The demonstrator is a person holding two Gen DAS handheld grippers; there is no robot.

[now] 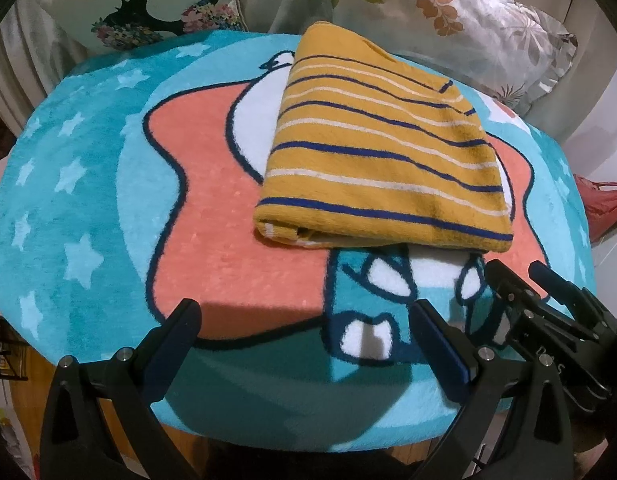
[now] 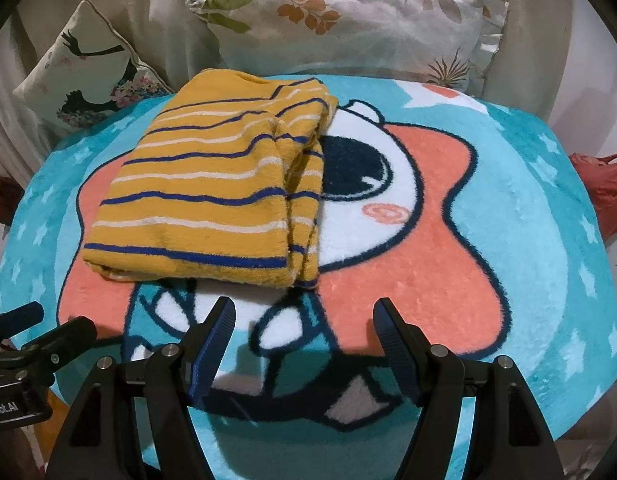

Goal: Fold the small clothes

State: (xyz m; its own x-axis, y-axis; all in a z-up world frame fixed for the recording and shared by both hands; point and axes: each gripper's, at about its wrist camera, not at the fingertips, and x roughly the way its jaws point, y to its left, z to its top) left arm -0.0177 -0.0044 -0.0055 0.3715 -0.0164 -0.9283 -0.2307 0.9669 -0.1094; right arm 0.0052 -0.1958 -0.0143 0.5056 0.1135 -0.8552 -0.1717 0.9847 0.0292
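A mustard-yellow fleece garment with navy and white stripes (image 1: 382, 148) lay folded into a thick rectangular bundle on a round plush rug in turquoise, printed with a coral star, pale small stars and a white cartoon figure (image 1: 88, 184). In the left wrist view the bundle sat on the far half of the rug, right of centre, its folded near edge showing several stacked layers. In the right wrist view the same garment (image 2: 212, 196) appeared left of centre, with a doubled strip of striped fabric running down its right side, next to the cartoon figure's dark eye.

The left gripper (image 1: 304, 320) hovered above the near part of the rug with its jaws spread wide and nothing between them; its blue-lined fingers (image 1: 438, 340) stood well short of the garment. The right gripper (image 2: 304, 322) likewise hung over the rug's near part, jaws spread and empty, just short of the garment's near edge. Each gripper showed at the edge of the other's view.

Behind the rug, a white pillow with an orange and green leaf print (image 2: 348, 16) and a smaller cushion with dark silhouettes and flowers (image 2: 88, 76) leaned against pale fabric. A red item (image 2: 604, 184) showed at the right edge.
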